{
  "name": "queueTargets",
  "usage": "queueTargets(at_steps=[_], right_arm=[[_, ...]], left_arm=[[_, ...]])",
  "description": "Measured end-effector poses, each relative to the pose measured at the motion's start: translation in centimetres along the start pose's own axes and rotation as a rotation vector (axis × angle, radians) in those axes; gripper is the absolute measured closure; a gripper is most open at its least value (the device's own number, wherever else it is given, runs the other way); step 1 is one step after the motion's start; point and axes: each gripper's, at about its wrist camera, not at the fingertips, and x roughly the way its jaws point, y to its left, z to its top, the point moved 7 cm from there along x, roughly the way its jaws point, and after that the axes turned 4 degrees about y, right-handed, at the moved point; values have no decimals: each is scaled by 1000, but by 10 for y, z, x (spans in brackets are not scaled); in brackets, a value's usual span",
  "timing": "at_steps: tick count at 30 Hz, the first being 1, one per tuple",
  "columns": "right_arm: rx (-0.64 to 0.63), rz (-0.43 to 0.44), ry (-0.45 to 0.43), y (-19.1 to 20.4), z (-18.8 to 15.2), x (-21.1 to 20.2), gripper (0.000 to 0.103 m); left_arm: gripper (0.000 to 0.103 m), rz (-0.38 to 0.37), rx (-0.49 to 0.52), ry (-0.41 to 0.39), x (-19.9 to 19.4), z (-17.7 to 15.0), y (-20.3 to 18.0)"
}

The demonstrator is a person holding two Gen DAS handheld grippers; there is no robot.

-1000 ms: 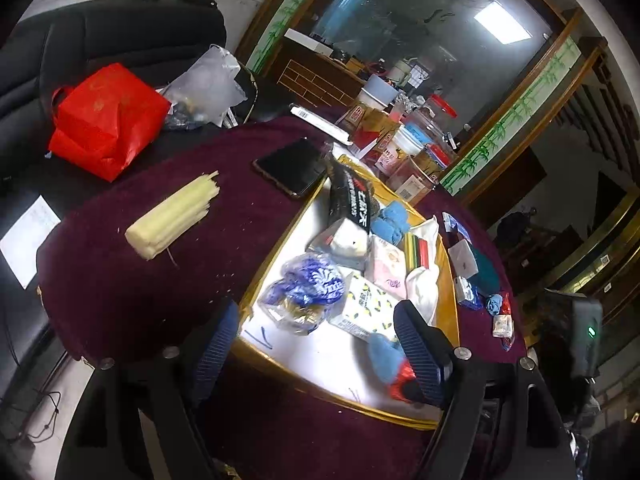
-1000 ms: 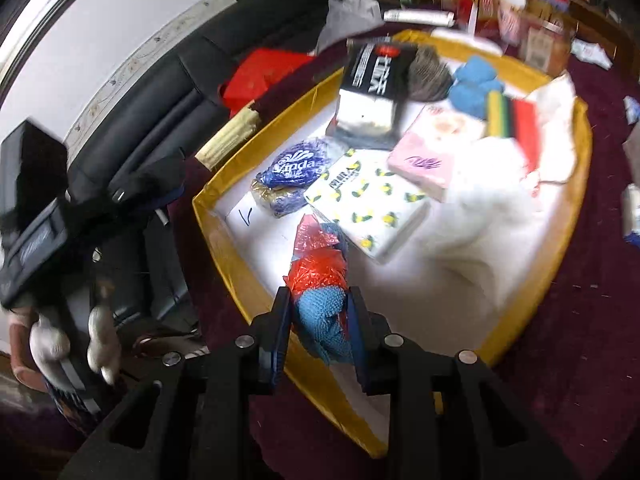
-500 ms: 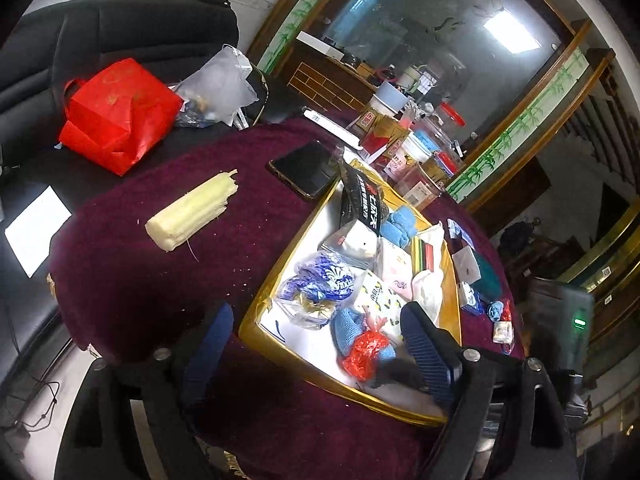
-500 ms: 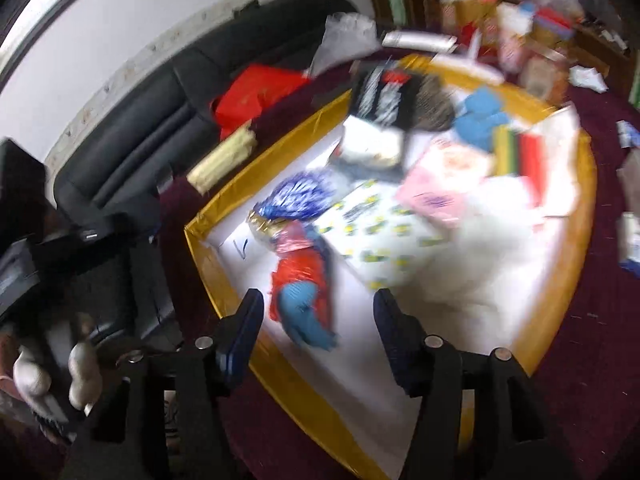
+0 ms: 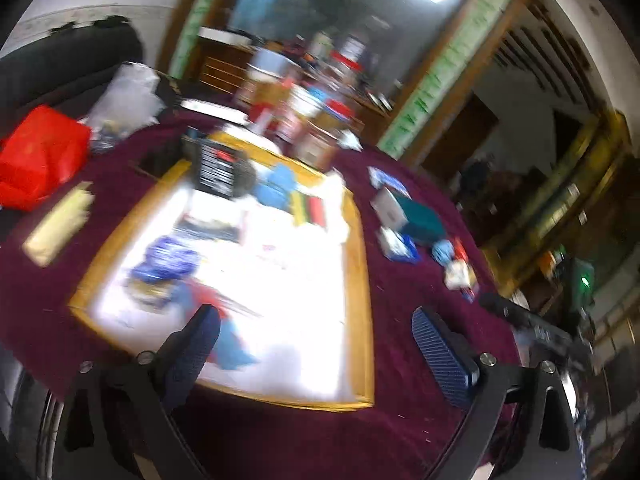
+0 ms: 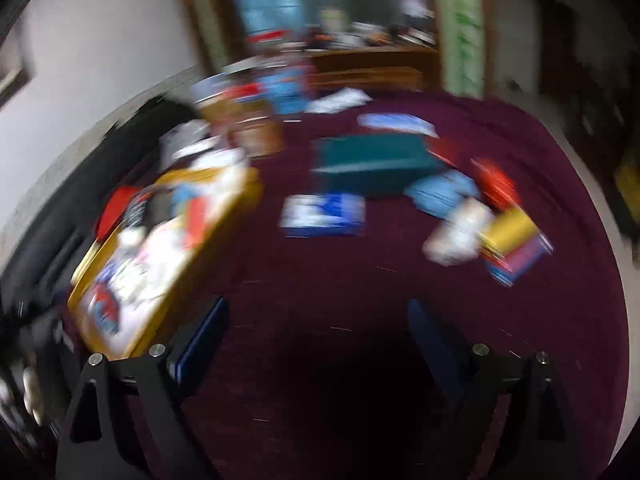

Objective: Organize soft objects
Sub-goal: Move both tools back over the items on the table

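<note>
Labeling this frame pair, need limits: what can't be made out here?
- Right wrist: motion blur smears everything; the small packets beside the teal box are unidentifiable.
- Left wrist: tray interior overexposed and blurred; item labels unreadable.
- Left wrist: the left gripper finger covers part of the blue-and-red item.

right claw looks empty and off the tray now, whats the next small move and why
Probably carry the right claw, open and empty, toward the blue soft item loose on the maroon cloth, since it lies outside the yellow-rimmed tray where the other soft things sit. The blur suggests settling first.
</note>
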Motion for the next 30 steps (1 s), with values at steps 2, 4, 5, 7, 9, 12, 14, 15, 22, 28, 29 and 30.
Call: queueTargets(at_steps=[2,4,5,7,9,12,14,15,22,28,29,30], right_arm=[[107,1,4,-43,-3,-2,13],[195,-18,-19,-81,-2,-5,13],[233,-36,-36,-100,0,-7,13],[267,-65,-66,-120,6,-8,13],[302,-86,-108,-139,18,-7,13],[350,-67,-160,-159,37,-2,13],[359,-63,-175,-168,45,2,13],[356,-68,-183,-173,49,5,13],[426,-20,-154,-192,34,23,13],[436,-31,-178,-196,35,16,13],[438,-30,-175,-196,35,17,13],[443,-26,-168,-197,34,17,13]], left_arm=[[5,-19,28,38,11,-5,-17],[5,-39,55,82,23,-11,-36],[5,-55,67,107,29,-15,-46],[5,-89,86,161,41,-21,-67],[5,-103,106,195,47,-28,-83],[5,-77,144,227,57,-33,-105],[5,-60,163,247,63,-35,-115],[5,-52,174,256,66,-35,-120],[5,33,282,292,108,-13,-153],[5,101,291,344,195,18,-168],[5,122,283,347,211,23,-168],[5,138,286,340,226,28,-169]])
